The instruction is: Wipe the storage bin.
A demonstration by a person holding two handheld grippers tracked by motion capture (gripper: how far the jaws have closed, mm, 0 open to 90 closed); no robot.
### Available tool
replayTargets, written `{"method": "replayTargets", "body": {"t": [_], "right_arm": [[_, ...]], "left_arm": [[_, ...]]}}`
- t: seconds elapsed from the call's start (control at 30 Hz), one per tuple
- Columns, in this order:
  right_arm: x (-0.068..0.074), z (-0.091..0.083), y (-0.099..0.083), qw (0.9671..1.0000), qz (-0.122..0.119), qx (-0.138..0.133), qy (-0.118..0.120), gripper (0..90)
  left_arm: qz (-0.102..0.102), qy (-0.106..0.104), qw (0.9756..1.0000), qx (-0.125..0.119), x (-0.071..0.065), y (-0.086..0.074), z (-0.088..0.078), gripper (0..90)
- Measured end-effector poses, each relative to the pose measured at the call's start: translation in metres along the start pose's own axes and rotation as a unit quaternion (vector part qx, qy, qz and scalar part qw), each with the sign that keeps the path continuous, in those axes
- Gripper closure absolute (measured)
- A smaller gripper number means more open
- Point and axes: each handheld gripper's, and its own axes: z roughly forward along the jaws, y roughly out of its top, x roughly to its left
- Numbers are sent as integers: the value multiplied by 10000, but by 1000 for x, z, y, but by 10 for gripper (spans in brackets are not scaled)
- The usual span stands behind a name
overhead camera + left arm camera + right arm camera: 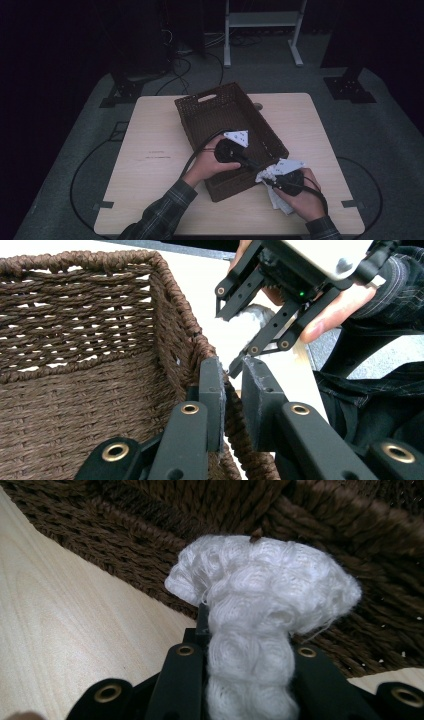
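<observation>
Two grippers work at the near right corner of the brown woven basket (210,115): the right gripper (268,179) pinches a white knitted cloth (260,610) beside its outer wall, while the left gripper (231,385) straddles the rim, jaws clamped on it.

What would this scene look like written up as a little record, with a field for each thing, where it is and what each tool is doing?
Setting: light wooden table, a person seated at it
Basket: brown woven basket on the table, nothing visible inside it
Cloth: white fluffy cloth, just outside the basket's near right corner
Left gripper: jaws either side of the basket's wall at the rim, holding it
Right gripper: shut on the cloth, which bulges past its tips
Hands: left hand at the basket, right hand beside it
</observation>
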Motion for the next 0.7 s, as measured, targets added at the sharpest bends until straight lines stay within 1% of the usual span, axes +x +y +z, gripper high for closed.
{"method": "replayTargets", "body": {"t": [0.1,0.23,0.3,0.53,0.63,0.7], "right_arm": [[1,-6,3,9999,55,-105,3,761],[1,-14,7,9994,115,-338,36,761],[1,-17,8,9992,64,-394,10,761],[4,-25,12,9984,41,-570,-21,761],[2,-24,11,9984,81,-565,38,761],[1,-20,9,9986,97,-511,80,761]], "left_arm": [[-4,-2,10000,-1,0,0,0,788],[2,5,10000,0,0,0,0,788],[-5,5,10000,-6,0,0,0,789],[-4,8,10000,-11,0,0,0,789],[5,9,10000,-3,0,0,0,789],[13,17,10000,5,0,0,0,788]]}}
